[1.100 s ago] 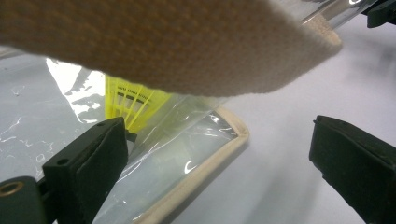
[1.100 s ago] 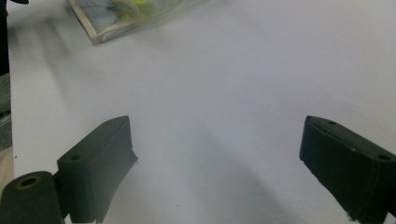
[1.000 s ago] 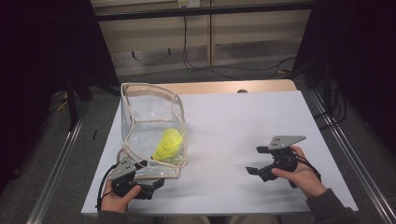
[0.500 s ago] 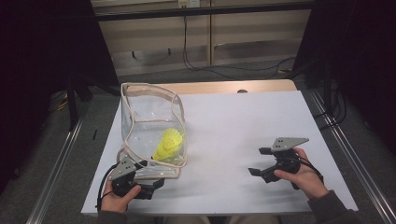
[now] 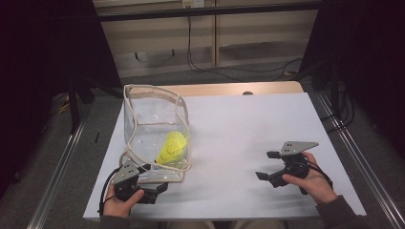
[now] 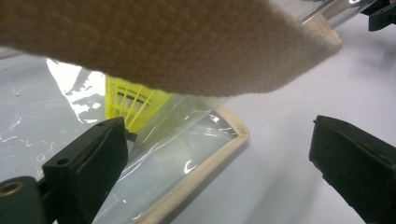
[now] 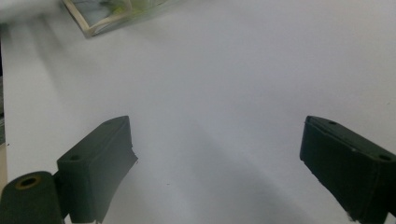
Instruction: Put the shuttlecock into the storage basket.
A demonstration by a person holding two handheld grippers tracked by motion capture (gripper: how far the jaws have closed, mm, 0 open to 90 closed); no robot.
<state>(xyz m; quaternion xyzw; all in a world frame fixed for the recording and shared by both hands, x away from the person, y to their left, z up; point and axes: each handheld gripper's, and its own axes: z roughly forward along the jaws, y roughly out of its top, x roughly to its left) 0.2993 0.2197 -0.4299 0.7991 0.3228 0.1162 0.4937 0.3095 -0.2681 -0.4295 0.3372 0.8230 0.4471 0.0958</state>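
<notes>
From above the clear pouch [image 5: 155, 138] stands on the white counter [image 5: 239, 129] before the open left tool [image 5: 143, 183]; its camera reveals the yellow shuttlecock [image 6: 133, 100] inside, right tool [image 5: 270, 167] open, well apart

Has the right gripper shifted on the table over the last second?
Yes. The right gripper has slid slightly toward the near table edge, away from the clear bag, jaws open.

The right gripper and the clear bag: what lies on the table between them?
Nothing: in the high view, only bare white table separates the right gripper from the clear bag.
</notes>
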